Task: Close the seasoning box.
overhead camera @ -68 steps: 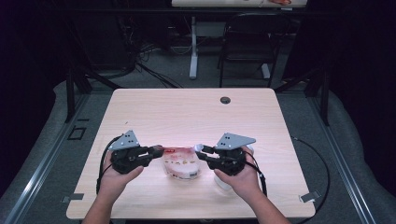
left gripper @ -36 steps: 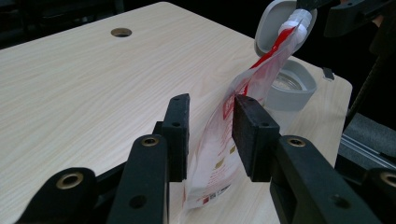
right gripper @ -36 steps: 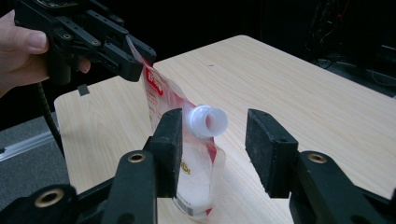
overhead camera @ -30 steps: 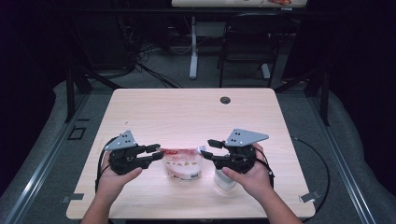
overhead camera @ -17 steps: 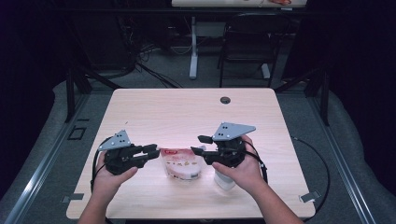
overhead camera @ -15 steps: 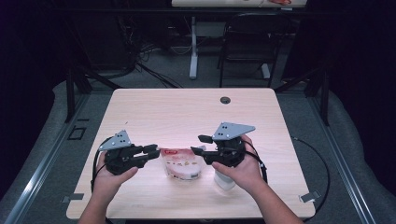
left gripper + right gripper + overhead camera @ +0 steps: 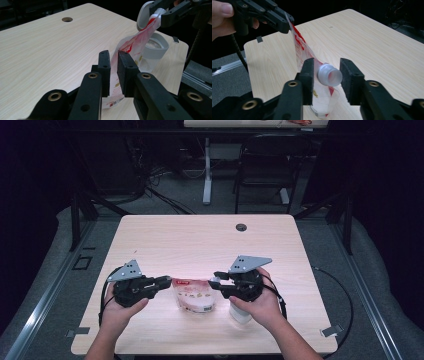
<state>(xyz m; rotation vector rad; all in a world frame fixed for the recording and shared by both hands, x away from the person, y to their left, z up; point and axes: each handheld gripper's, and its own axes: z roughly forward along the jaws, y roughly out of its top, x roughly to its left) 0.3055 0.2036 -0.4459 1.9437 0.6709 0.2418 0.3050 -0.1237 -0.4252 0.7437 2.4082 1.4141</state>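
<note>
Red-white pouch (image 7: pixel 130 47) clamped in left gripper (image 7: pixel 113 58) jaws.

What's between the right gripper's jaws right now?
The pouch's white spout cap, in the right gripper view; the right gripper isn't yet pressing it. The left gripper pinches the pouch.

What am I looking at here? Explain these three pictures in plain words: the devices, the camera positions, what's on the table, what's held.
There is no robot. A person holds a hand-operated two-jaw clamp in each hand. The high view looks down from above the person's side. The other two cameras ride on the clamps and look along their black jaws.

On the wooden table lies a red-and-white spouted pouch. A clear container with a pale rim stands beside it.

The left gripper is shut on the pouch's flat edge. The right gripper has its jaws on either side of the pouch's cap. They have just been closing, but a gap remains on one side.
</note>
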